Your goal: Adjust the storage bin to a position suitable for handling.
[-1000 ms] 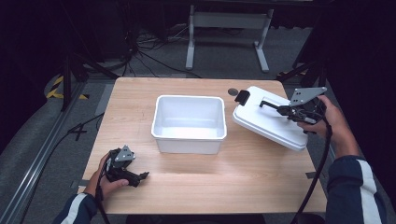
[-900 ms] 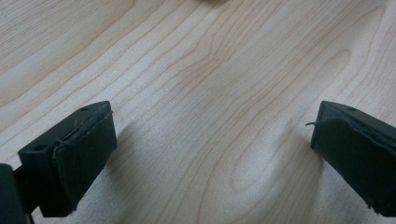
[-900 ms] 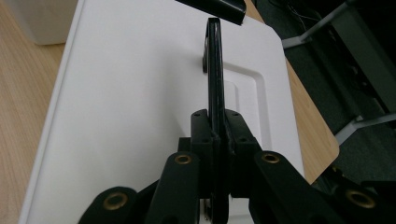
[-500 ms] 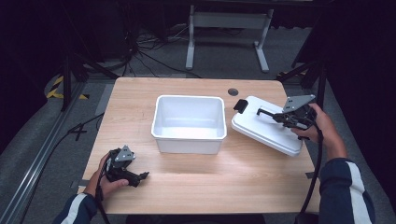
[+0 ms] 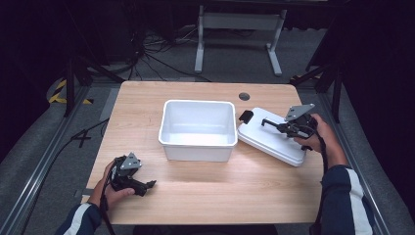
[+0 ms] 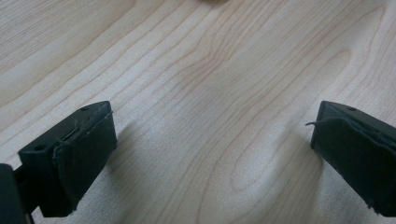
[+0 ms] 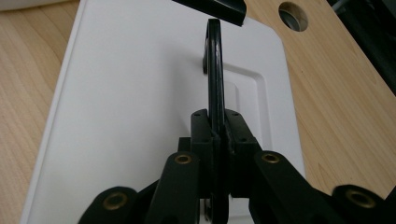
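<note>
A white open bin (image 5: 198,129) stands in the middle of the wooden table (image 5: 205,200). To its right a white lid (image 5: 271,137) (image 7: 140,93) is held tilted just above the table, its left end with a black latch (image 5: 245,116) close to the bin's right wall. My right gripper (image 5: 286,128) (image 7: 215,130) is shut on the lid's thin black handle (image 7: 214,70), which stands up between the jaws. My left gripper (image 5: 142,186) (image 6: 210,154) rests low over bare wood near the front left, jaws wide open, nothing between them.
A round cable hole (image 5: 244,96) (image 7: 293,15) lies in the table behind the lid. Beyond the far edge are a metal stand (image 5: 240,22) and floor cables (image 5: 151,54). Rails run along both table sides.
My right gripper has carried the lid left and toward the front, lower over the table and nearer the bin. The left gripper has not moved.
</note>
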### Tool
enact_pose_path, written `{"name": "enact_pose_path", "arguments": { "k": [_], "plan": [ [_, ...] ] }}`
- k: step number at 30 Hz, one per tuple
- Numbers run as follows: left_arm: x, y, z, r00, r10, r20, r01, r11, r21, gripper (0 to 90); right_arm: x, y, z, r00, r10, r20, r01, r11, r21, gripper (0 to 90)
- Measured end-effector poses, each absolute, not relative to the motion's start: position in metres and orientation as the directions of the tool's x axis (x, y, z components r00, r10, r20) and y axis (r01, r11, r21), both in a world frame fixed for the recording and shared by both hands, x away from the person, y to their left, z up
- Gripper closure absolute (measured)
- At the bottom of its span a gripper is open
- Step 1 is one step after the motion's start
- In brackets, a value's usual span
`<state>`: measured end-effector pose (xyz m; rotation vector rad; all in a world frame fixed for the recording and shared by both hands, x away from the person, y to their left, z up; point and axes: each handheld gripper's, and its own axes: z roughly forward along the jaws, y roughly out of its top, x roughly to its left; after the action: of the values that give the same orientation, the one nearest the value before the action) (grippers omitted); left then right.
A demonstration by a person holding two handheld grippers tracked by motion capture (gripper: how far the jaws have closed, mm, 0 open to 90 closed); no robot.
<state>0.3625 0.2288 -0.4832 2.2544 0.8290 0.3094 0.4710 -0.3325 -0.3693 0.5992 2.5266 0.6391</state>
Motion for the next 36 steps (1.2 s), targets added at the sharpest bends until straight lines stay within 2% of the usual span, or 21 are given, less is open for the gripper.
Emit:
{"name": "enact_pose_path", "arguments": {
  "k": [10, 24, 36],
  "plan": [
    [0.363, 0.229, -0.483, 0.765, 0.643, -0.019, 0.475, -0.545, 0.691, 0.6, 0.474, -0.335, -0.386, -0.792, 0.530, -0.302, 0.327, 0.787, 0.523, 84.7],
    [0.362, 0.229, -0.483, 0.764, 0.645, -0.020, 0.478, -0.545, 0.688, 0.6, 0.479, -0.342, -0.399, -0.777, 0.579, -0.248, 0.370, 0.739, 0.564, 83.8],
    [0.361, 0.230, -0.483, 0.765, 0.644, -0.019, 0.479, -0.549, 0.685, 0.9, 0.476, -0.338, -0.393, -0.756, 0.611, -0.236, 0.386, 0.707, 0.593, 66.0]
  ]
}}
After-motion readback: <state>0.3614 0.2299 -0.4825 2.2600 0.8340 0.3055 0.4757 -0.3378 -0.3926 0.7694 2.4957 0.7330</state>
